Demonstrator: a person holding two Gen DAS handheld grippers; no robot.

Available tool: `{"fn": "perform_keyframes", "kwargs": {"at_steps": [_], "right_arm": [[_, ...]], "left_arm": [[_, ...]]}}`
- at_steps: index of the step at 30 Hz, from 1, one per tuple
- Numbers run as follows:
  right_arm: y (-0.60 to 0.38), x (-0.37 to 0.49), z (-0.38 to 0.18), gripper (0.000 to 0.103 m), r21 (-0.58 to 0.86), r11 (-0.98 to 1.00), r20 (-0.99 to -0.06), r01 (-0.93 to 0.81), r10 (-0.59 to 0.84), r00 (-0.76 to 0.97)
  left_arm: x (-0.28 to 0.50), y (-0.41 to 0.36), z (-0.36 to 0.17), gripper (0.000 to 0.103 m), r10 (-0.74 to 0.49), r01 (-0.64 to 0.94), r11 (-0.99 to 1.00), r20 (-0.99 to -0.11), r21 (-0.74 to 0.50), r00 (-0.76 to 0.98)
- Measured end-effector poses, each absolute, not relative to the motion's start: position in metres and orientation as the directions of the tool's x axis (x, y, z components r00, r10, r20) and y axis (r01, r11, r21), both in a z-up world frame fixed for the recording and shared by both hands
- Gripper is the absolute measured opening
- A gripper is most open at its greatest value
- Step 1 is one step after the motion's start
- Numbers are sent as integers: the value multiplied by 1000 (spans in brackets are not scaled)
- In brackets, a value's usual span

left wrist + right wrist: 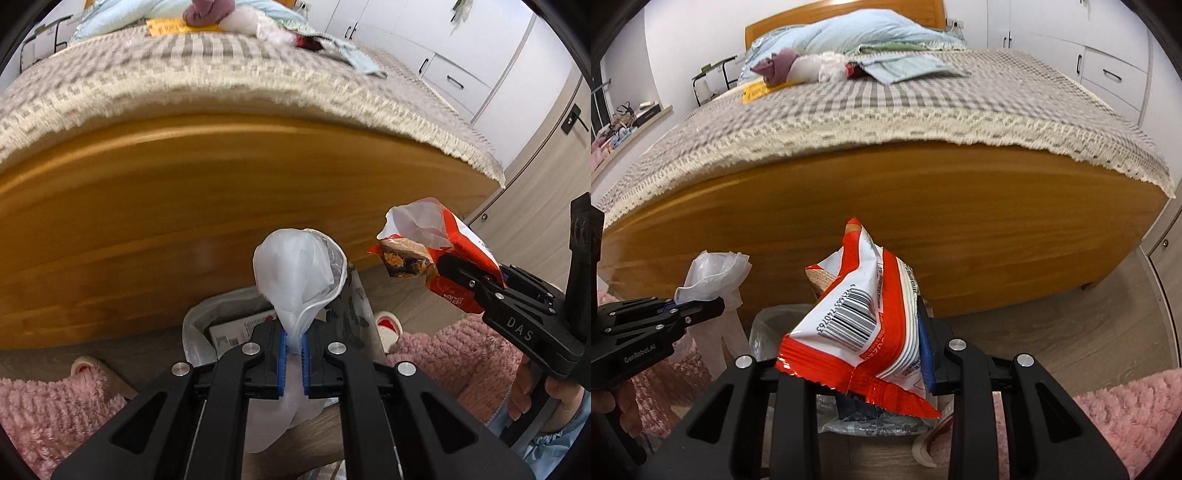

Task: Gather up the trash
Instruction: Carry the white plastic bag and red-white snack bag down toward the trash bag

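Your left gripper [294, 363] pinches a limp plastic bag [301, 269]; your right gripper [886, 363] clamps a snack wrapper [864, 317], jaws part-open around it. Both hang over the bin [199, 325] – let go off-centre and the light bag drifts – landing on the floor [1052, 332].

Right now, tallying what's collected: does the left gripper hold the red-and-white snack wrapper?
No, the left gripper pinches a crumpled translucent white plastic bag; the right gripper holds the wrapper.

A wooden bed [923, 229] with an amber footboard carries a grey-and-cream checked woven blanket [923, 110] with a fringed edge. On the blanket lie a pale blue quilt [849, 33], a folded light blue cloth [905, 68], a maroon garment [777, 64], a clear crumpled plastic bag [827, 68] and a flat yellow packet [761, 90]. Below, the pale wood-grain floor [1071, 332] holds a plastic-lined bin [207, 321].
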State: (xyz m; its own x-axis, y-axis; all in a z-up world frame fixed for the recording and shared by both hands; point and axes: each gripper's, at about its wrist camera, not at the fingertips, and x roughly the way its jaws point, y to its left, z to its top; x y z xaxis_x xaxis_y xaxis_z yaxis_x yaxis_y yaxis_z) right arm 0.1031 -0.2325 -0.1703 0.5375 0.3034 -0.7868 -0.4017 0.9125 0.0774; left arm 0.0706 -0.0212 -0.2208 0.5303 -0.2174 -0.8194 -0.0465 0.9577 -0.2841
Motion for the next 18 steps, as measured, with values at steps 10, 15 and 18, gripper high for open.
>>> {"fn": "perform_keyframes", "kwargs": {"at_steps": [10, 15, 18], "right_arm": [[-230, 108, -190, 30, 83, 914, -841, -396, 278, 464], [-229, 111, -202, 30, 89, 916, -868, -390, 263, 421], [-230, 112, -209, 30, 103, 917, -882, -385, 263, 391]], "left_arm": [[85, -23, -249, 3, -214, -78, 958, -872, -275, 441], [91, -23, -263, 3, -235, -99, 950, -888, -296, 396], [92, -19, -273, 3, -245, -117, 945, -897, -306, 369]]}}
